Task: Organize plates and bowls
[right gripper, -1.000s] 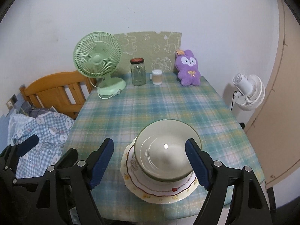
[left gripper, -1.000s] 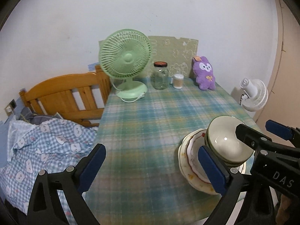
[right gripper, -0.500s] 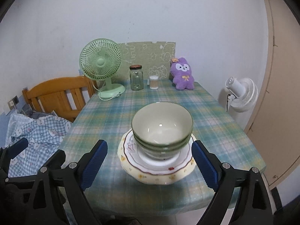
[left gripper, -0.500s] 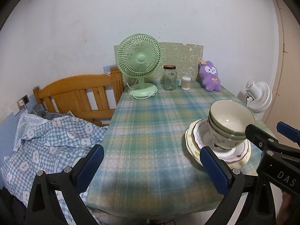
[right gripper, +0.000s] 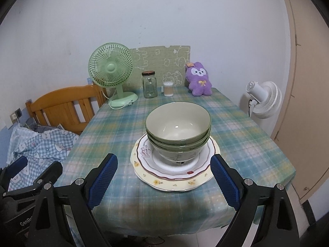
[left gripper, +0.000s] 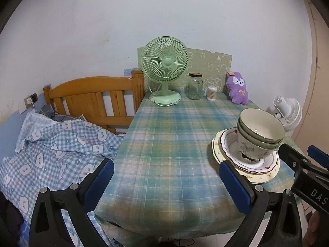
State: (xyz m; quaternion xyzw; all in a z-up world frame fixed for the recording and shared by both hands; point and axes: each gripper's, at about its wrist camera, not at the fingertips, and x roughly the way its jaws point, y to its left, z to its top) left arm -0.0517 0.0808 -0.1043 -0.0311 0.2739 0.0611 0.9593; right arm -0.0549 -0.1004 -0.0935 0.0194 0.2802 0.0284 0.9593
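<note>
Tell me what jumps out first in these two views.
The stack: nested green bowls sit on two plates near the table's front edge, straight ahead of the open right tongs. Along the back edge stand a green fan, a jar and a purple plush. The left tongs hang open, left of the stack.

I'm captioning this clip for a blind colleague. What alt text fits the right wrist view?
Nested green bowls sit on stacked plates near the front of a plaid-clothed table, between the open right gripper fingers. Along the far edge stand a green fan, glass jar and purple plush.
</note>
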